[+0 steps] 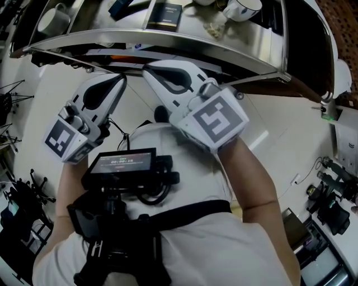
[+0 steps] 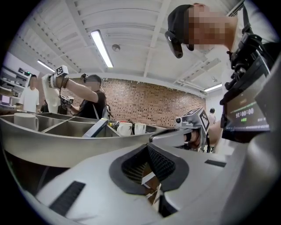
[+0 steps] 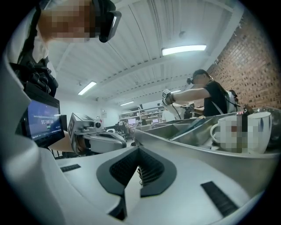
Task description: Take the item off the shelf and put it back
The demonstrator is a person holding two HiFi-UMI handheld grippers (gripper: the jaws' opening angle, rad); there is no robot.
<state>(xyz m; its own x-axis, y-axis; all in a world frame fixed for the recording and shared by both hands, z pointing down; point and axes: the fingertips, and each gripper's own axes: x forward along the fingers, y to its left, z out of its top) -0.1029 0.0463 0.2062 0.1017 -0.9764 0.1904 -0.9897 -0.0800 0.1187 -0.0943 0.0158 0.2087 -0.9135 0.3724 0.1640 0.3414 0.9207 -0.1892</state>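
A metal shelf tray (image 1: 168, 38) with compartments runs along the top of the head view. It holds a white mug (image 1: 241, 8), a black box (image 1: 165, 15) and another white mug (image 1: 53, 19). My left gripper (image 1: 122, 79) and right gripper (image 1: 149, 70) are both held close to my chest, below the shelf's front rim, tips pointing up at it. Both are shut with nothing between the jaws. The left gripper view shows its shut pads (image 2: 161, 163) and mugs (image 2: 125, 128) beyond the rim. In the right gripper view a white mug (image 3: 246, 132) stands in the tray.
A black device with a lit screen (image 1: 120, 162) hangs on my chest just under the grippers. Dark equipment and cables (image 1: 330, 206) lie on the floor at the right. Another person (image 2: 88, 99) with raised grippers works behind the shelf.
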